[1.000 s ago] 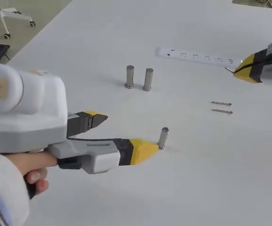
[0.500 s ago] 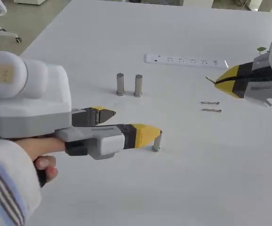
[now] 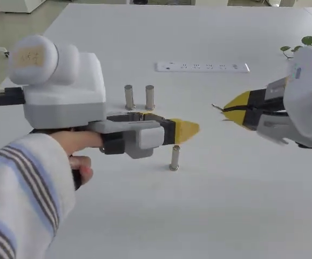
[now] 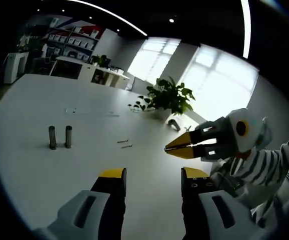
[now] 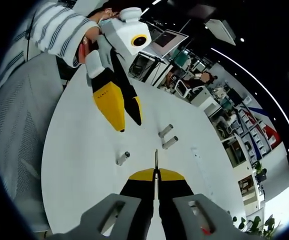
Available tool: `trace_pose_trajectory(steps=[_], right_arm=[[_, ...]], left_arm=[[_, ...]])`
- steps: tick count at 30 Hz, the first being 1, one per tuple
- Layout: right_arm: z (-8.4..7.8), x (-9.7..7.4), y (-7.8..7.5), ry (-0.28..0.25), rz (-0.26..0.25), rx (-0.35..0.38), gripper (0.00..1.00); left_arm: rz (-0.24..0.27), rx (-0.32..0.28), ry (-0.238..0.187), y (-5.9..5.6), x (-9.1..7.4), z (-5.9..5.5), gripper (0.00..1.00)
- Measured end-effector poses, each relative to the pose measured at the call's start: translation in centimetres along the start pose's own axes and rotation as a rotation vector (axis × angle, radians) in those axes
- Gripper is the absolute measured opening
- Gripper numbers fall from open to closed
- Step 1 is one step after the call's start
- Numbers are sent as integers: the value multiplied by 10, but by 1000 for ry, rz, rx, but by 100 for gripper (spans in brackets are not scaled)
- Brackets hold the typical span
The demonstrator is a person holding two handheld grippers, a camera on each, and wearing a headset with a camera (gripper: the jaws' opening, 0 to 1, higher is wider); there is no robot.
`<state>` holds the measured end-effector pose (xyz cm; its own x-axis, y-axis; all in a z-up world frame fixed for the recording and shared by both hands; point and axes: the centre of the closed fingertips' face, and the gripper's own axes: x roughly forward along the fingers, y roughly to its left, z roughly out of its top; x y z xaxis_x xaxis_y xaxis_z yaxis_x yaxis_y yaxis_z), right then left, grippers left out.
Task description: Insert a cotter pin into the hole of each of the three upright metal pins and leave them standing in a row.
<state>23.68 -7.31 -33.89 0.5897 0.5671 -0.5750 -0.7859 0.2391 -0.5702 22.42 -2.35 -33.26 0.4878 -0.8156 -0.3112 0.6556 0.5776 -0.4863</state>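
Steel cotter pin [image 5: 155, 161], pinched in the right gripper's [image 3: 226, 111] jaws, is nearing the lone metal pin [image 3: 174, 158] for insertion; left gripper [image 4: 152, 176], jaws spread, is hovering above.

count | metal pins [image 3: 174, 158]: 3; cotter pins [image 4: 123, 141]: 3; power strip [image 3: 202, 67]: 1

Upright on the white table [image 3: 226, 205], side by side, close but apart: far-left pin [image 3: 129, 97] and far-right pin [image 3: 149, 97], short grey metal cylinders. Upright alone, nearer and well apart from that pair: near pin [image 3: 175, 158], same make, with a wider foot. Thin held cotter pin [image 5: 155, 162] clamped between the closed jaws of the right gripper [image 5: 155, 173], tip sticking forward in the air; first loose cotter pin [image 4: 122, 141] and second loose cotter pin [image 4: 127, 146] flat on the table, just beside each other, roughly parallel.
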Motion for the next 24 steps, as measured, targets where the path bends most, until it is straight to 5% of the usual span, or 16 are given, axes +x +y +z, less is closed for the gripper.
trace_pose_trajectory(steps=[14,24], right_arm=[[25,1,19,-37,14,-67,0],[28,3,25,-44,17,-79,0]], left_arm=[[-78,-33,11,-14,9,1,14],[-83,-61,28,-16,11,-5,6]])
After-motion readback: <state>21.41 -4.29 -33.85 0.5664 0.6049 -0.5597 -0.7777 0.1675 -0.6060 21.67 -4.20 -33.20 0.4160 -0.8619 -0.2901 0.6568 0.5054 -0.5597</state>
